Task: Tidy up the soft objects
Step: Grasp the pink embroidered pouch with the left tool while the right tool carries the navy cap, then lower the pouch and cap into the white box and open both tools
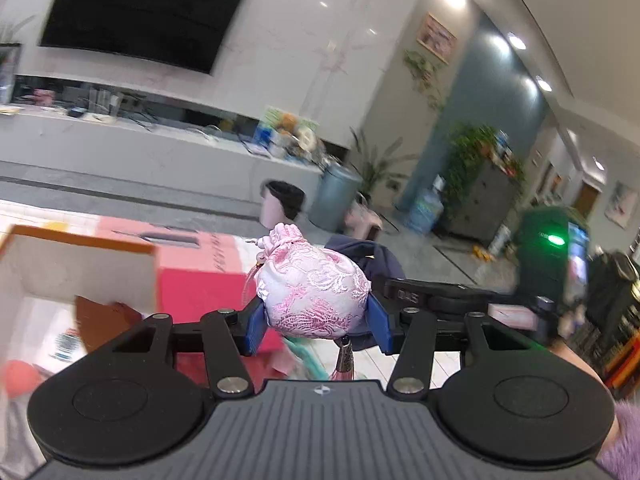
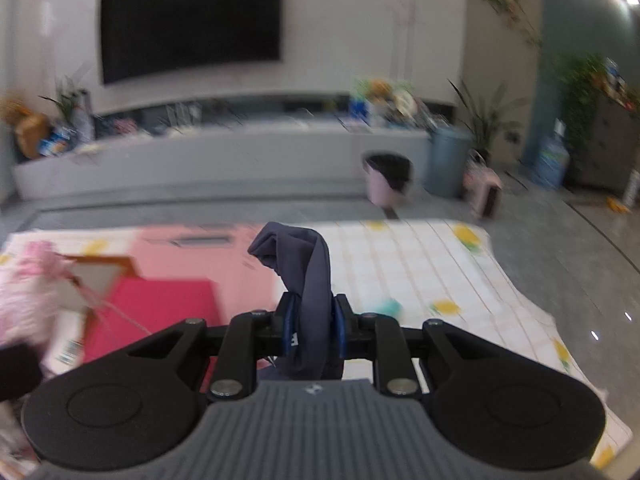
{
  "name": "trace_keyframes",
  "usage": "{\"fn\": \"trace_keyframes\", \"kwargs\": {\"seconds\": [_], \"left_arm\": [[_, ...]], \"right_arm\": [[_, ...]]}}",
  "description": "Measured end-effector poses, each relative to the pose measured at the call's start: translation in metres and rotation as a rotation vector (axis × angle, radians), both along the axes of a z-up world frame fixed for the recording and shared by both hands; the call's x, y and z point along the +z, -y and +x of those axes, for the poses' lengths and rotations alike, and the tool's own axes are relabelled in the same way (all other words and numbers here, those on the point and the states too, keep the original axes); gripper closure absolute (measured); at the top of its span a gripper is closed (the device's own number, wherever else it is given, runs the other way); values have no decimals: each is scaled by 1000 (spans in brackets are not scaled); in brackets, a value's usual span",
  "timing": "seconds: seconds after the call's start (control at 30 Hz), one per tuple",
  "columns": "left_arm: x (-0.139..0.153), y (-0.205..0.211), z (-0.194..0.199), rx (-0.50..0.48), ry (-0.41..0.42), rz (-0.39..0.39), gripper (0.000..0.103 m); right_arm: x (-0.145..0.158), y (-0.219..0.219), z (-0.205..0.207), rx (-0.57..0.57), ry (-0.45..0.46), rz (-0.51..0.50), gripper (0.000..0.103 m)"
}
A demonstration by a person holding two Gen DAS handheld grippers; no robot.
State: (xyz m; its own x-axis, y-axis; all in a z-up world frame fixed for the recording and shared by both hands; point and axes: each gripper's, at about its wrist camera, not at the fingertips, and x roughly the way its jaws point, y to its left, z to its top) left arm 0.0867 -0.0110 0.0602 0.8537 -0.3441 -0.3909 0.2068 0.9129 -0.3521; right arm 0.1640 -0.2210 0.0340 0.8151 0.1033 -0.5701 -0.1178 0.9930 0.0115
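Observation:
My left gripper point(image 1: 318, 326) is shut on a pink brocade drawstring pouch point(image 1: 312, 286), held above the table; its silver tassel cap point(image 1: 345, 356) hangs below. My right gripper point(image 2: 314, 330) is shut on a folded navy-blue cloth point(image 2: 308, 276) that sticks up between the blue pads. The cloth also shows in the left wrist view point(image 1: 370, 254), behind the pouch. The pouch appears blurred at the left edge of the right wrist view point(image 2: 28, 300). An open cardboard box point(image 1: 60, 276) with a white inside stands to the left, next to a pink box point(image 1: 192, 272).
The table wears a white checked cloth with lemon prints point(image 2: 440, 264). A small teal soft item point(image 2: 388, 306) lies on it beyond the right gripper. A red-orange object point(image 1: 20, 374) sits at the lower left. A TV wall, bins and plants stand beyond.

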Motion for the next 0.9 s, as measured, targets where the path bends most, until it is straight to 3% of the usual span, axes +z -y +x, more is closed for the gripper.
{"fn": "trace_keyframes", "kwargs": {"seconds": [0.27,0.5,0.63,0.9], "left_arm": [[21,-35,-17,121,49,36,43],[25,-72,-12,240,33,15,43],[25,-87,-11,328,51,69,43],[-7,-126,18,324,-71,32,44]], "right_arm": [[40,-62,-43,190,126,33,84],[52,-111,-64,340,151,27,84],[55,-145,-71,399,170,26,84],[33,-218,-52,454,105,16,85]]}}
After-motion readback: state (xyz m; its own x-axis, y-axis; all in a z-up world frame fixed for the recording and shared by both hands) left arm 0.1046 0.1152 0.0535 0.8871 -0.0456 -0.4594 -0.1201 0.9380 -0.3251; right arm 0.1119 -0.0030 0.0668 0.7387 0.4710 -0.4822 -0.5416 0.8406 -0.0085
